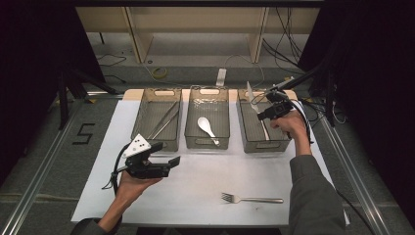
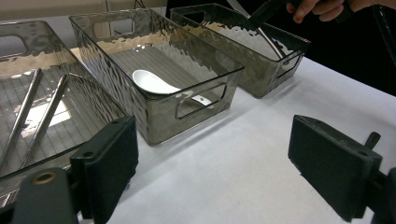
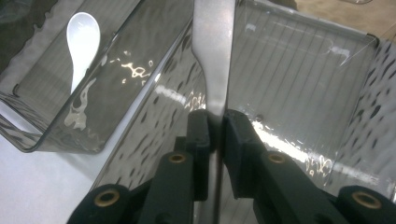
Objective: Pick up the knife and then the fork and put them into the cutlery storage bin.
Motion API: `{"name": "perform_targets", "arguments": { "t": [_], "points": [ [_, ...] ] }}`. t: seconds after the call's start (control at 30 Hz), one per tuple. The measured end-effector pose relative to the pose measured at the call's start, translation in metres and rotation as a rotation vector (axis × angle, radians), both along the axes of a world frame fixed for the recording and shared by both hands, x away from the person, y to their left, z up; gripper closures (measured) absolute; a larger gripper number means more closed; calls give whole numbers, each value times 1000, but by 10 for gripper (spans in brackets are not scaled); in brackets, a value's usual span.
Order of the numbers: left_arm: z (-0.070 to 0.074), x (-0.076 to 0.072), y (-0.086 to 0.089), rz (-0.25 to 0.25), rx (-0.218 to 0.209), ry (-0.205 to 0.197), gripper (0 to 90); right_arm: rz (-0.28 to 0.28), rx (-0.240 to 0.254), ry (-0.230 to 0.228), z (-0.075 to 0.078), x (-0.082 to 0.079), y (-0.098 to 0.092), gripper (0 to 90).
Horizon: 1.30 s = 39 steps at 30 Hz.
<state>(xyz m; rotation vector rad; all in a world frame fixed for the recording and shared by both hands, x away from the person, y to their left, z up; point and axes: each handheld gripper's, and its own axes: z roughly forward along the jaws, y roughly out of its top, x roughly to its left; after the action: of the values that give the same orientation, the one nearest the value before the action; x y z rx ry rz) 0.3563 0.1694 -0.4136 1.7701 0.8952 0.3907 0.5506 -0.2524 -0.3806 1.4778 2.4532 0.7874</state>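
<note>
Right gripper (image 3: 215, 122) clamps a flat silver metal knife (image 3: 214, 51) (blade up) over the right smoked-plastic bin (image 1: 254, 134). Left gripper (image 2: 212, 158) hangs open, empty, well apart.

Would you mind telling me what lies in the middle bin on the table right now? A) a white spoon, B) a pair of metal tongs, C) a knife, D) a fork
A: a white spoon lies in the middle bin, while the fork lies on the white table cover in front of the bins.
</note>
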Motion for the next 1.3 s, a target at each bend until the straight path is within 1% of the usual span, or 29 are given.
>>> {"name": "perform_targets", "arguments": {
  "t": [0.33,0.53,0.67,0.73,0.77,0.8,0.83,0.87,0.9,0.93,0.97,1.0,1.07,1.1,1.13,1.2,1.3],
  "points": [
    [0,0,0,-1,0,0,155,-7,-5,28,-11,1,4,813],
    [0,0,0,-1,1,0,155,-17,3,25,-13,1,5,811],
    [0,0,0,-1,1,0,155,-31,-2,24,-15,1,6,810],
    [0,0,-1,-1,0,2,155,-36,-6,30,-18,2,6,809],
    [0,0,-1,-2,1,3,154,-46,-9,41,-19,2,6,810],
    [0,0,-1,-4,6,4,155,-51,-11,44,-20,2,7,819],
    [0,0,-1,-5,7,4,154,-60,-4,40,-20,3,5,858],
    [0,0,-1,-5,7,4,155,-75,7,28,-19,3,4,845],
    [0,0,-1,-5,6,4,154,-96,18,18,-17,3,3,796],
    [0,0,-1,-6,7,4,154,-95,20,24,-15,3,3,723],
    [0,0,-1,-6,8,4,155,-69,-2,43,-15,3,5,652],
    [0,0,-1,-6,7,4,155,-61,-29,42,-14,2,7,597],
    [0,0,-1,-5,7,4,154,-79,-32,34,-12,1,7,492],
    [0,0,-1,-5,6,4,155,-76,-28,36,-12,1,8,465],
    [0,0,-1,-6,8,3,155,-68,-35,36,-12,0,9,449],
    [0,0,-1,-6,7,4,154,-53,-45,25,-10,-3,10,418],
    [0,0,-1,-5,7,4,155,-18,-32,10,-3,-10,12,375]
  ]
}}
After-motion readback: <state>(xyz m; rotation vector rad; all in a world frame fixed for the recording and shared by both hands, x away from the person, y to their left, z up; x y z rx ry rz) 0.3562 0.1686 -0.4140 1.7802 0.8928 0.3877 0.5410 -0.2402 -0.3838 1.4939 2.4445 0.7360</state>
